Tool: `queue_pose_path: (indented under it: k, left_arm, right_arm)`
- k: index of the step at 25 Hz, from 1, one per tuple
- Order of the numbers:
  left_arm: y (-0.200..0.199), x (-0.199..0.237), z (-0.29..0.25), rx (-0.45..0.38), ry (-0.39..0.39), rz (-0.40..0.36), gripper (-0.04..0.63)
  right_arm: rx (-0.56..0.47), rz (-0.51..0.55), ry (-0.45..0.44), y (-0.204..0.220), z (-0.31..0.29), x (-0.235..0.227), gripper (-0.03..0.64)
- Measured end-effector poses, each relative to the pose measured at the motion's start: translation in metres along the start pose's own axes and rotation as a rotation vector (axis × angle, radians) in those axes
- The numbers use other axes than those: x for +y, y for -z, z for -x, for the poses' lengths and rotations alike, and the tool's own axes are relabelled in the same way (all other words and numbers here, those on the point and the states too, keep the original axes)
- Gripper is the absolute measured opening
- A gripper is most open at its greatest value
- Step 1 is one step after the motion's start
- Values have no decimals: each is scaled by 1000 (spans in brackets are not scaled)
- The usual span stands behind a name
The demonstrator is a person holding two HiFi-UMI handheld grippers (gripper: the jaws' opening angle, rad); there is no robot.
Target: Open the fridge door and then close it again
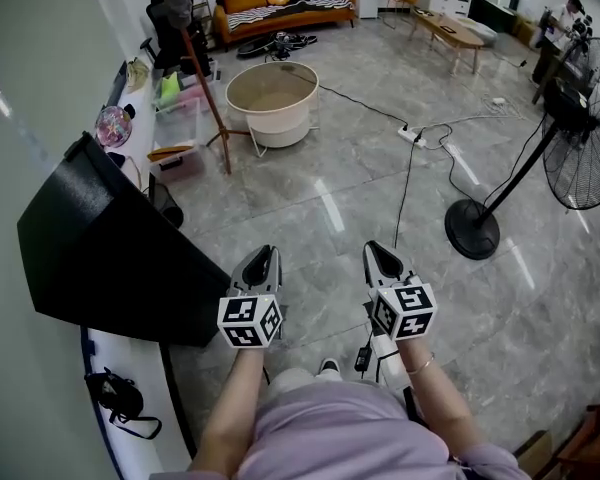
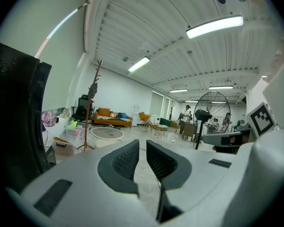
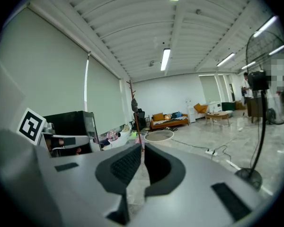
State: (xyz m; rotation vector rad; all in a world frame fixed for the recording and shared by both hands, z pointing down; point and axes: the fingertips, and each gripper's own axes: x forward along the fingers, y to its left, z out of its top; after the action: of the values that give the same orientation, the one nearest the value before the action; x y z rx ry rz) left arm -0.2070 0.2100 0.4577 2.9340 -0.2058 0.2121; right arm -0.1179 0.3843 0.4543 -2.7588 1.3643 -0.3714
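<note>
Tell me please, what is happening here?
A person stands beside a black fridge with a two-jaw tool in each hand. The left tool and the right tool are both empty, held over the floor, clear of the fridge. The left one's jaws are slightly apart, the right one's are shut.

Bright, even light from ceiling strips [image 2: 214, 26]; glare streaks the floor [image 1: 330, 208]; gripper views bulge, dark-cornered
</note>
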Motion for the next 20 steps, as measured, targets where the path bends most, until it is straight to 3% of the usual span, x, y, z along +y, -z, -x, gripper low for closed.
queue_pose_path:
  k: [8, 20]
  left_arm:
    - [8, 9, -23, 43, -29, 6, 72]
    - [-3, 67, -124, 67, -7, 3, 109]
  right_arm:
    - [49, -39, 25, 8, -17, -29, 132]
    - [71, -71, 49, -2, -112, -57, 176]
